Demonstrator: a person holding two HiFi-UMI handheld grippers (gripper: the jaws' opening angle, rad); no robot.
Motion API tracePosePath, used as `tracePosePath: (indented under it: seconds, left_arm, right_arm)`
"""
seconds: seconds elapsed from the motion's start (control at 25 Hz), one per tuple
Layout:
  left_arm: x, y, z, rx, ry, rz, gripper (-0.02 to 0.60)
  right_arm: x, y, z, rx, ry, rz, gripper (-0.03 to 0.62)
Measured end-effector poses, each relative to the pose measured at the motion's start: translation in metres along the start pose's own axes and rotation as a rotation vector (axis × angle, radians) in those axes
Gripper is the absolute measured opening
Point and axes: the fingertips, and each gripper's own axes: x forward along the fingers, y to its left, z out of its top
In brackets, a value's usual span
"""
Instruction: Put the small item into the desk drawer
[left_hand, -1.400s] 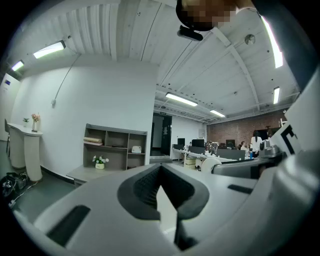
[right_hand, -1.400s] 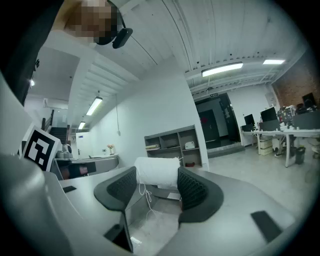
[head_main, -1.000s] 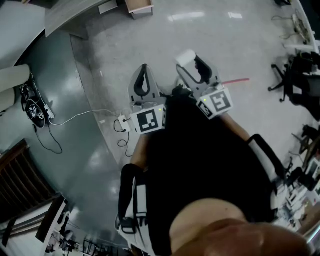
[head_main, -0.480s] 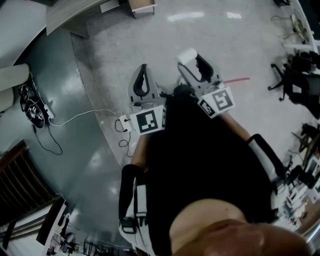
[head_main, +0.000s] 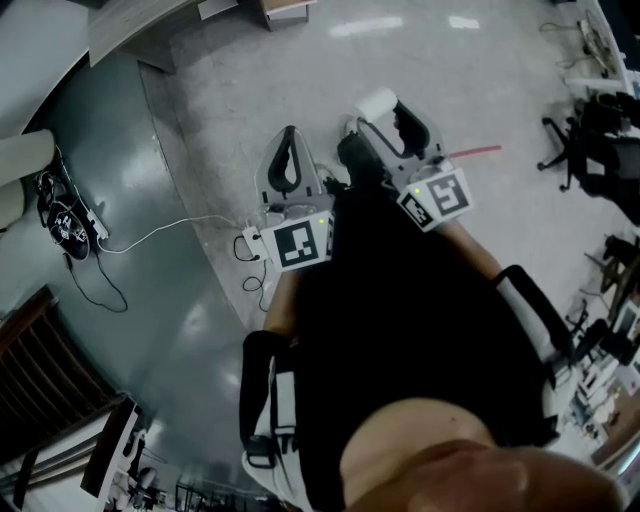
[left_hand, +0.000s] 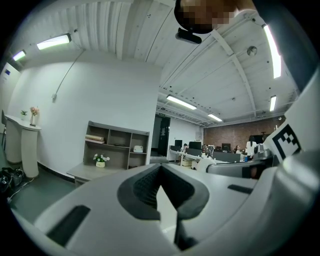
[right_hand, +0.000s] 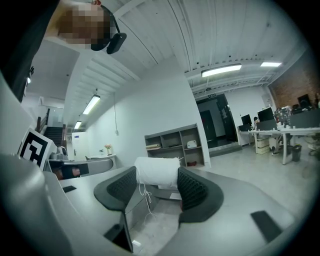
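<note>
In the right gripper (right_hand: 156, 189), a small white roll of soft, cloth-like material (right_hand: 156, 171), clamped crosswise between the two dark ribbed fingers (right_hand: 192, 190). Looks plump, cylindrical and matte, faintly creased at the ends. Trails a thin white thread down through the gap below. Shows in the head view as a pale lump at the fingertips, held in the air over the pale speckled floor (head_main: 250, 80). Hangs well apart from the light wooden open-topped box (head_main: 283, 10) at that view's top edge.

On the left gripper (left_hand: 162, 187), fingers pressed together, nothing between them. Smooth grey plastic shells on both tools, each with a black-and-white square-marker cube (head_main: 298, 243). Beside the speckled floor, a glossy dark green band of flooring (head_main: 130, 190) crossed by a thin white cable (head_main: 150, 236). Farther right, a short red strip (head_main: 472, 151) flat on the floor. Ahead in the right gripper view, a grey open shelf unit (right_hand: 175, 145) against a white wall.

Against the frame half a second ago: right gripper and roll a touch higher in the head view. Wooden box closer to the top edge, red strip higher. A dark rounded shape (head_main: 352, 155), not identifiable, larger beside the right gripper. Left gripper nearly unchanged.
</note>
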Motion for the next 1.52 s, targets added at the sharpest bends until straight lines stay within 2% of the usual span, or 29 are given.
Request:
tracePosePath:
  seconds: [0.36, 0.68, 1.12, 1.52]
  left_arm:
    - [0.018, 0.026, -0.001, -0.004, 0.010, 0.025, -0.015]
    - [0.062, 0.043, -0.002, 0.000, 0.030, 0.033, -0.015]
    - [0.167, 0.062, 0.013, 0.004, 0.050, 0.041, -0.015]
    - [0.270, 0.062, 0.025, 0.005, 0.069, 0.064, -0.015]
  right_arm:
    - [0.036, 0.001, 0.000, -0.007, 0.001, 0.028, 0.256]
    - [0.084, -0.021, 0.000, -0.002, 0.022, 0.040, 0.256]
    - [0.167, -0.082, 0.020, 0.012, 0.038, 0.059, 0.256]
    - [0.238, -0.156, 0.041, 0.002, 0.048, 0.096, 0.256]
